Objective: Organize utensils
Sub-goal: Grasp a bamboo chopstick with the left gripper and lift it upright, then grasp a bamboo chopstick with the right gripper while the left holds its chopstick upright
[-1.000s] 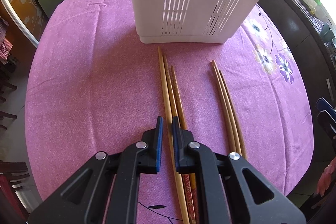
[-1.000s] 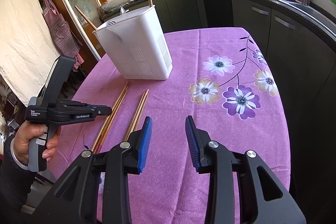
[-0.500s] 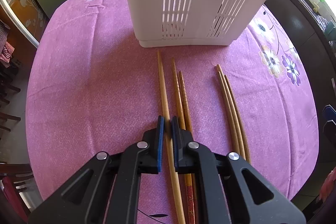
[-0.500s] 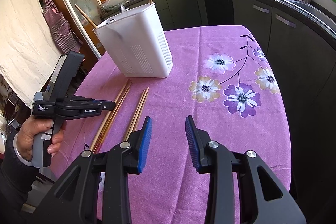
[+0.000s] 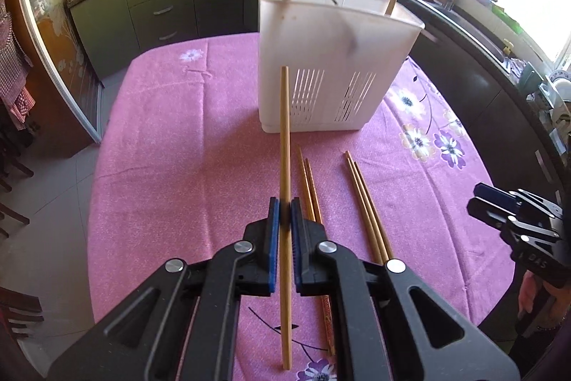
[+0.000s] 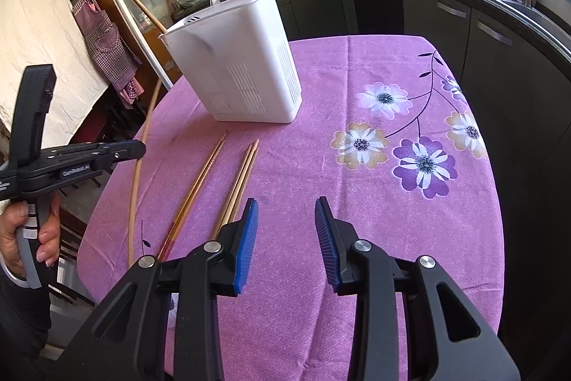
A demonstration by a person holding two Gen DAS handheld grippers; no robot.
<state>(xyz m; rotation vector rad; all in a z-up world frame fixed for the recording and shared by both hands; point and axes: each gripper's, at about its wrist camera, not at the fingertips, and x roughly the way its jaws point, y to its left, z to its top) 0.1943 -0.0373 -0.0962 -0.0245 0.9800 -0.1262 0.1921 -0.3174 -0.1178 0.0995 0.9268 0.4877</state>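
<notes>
My left gripper (image 5: pixel 282 213) is shut on a light wooden chopstick (image 5: pixel 284 138) and holds it lifted above the pink tablecloth (image 5: pixel 171 166), tip pointing at the white utensil holder (image 5: pixel 332 66). In the right wrist view the left gripper (image 6: pixel 137 150) holds that chopstick (image 6: pixel 137 163) at the left. Two darker chopsticks (image 5: pixel 309 181) and another pair (image 5: pixel 364 202) lie on the cloth. The holder (image 6: pixel 242 66) has two chopsticks and a spoon standing in it. My right gripper (image 6: pixel 283 231) is open and empty above the cloth near the front edge.
The oval table has a flower print on its right side (image 6: pixel 421 163). Dark kitchen cabinets (image 6: pixel 481 34) and a counter with a sink run behind and right. Chairs (image 5: pixel 10 166) stand left of the table.
My left gripper has closed on the light chopstick and lifted it off the cloth, tilting up so the holder's top shows. The right gripper has stayed put and open.
</notes>
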